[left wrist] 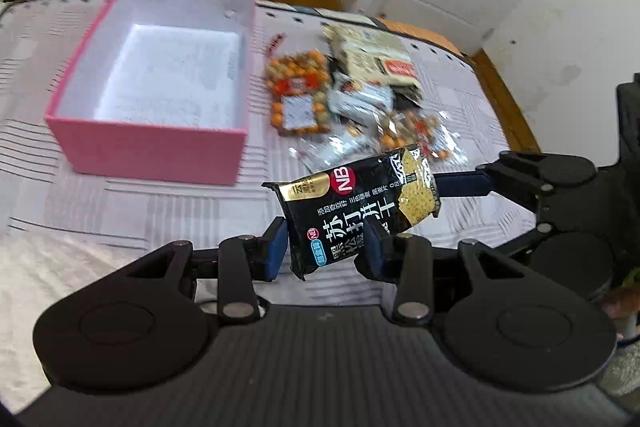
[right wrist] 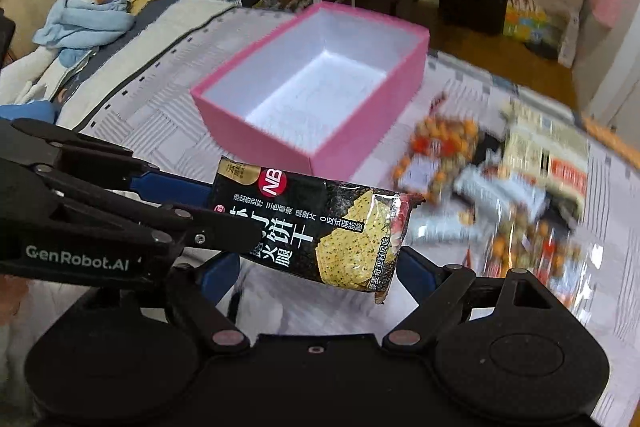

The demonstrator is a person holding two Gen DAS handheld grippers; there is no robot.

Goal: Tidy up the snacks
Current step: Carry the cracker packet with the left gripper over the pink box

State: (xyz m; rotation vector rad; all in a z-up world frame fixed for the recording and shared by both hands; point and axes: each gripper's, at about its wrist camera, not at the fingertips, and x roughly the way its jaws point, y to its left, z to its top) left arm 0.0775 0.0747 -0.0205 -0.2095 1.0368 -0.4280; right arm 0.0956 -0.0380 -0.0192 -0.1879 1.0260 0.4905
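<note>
step in hand: a black cracker pack [left wrist: 352, 211] is being carried above the quilted bed [left wrist: 120, 211], with the empty pink box [left wrist: 152, 143] just beyond, so a drop-off there is probably what's up next

left gripper [left wrist: 328, 247]: clamped on the pack's lower end, blue pads pressed to both sides

right gripper [right wrist: 316, 271]: jaws spread wide; the pack hangs between them, contact can't really be made out

next move: pack to be swung over the box rim, then let go

rest of snacks: a blurry snack pile [left wrist: 348, 95] is left right of the box

writing: "NB" in a red dot and "0反式脂肪酸" on the pack; "GenRobot.AI" on the left gripper's arm
</note>
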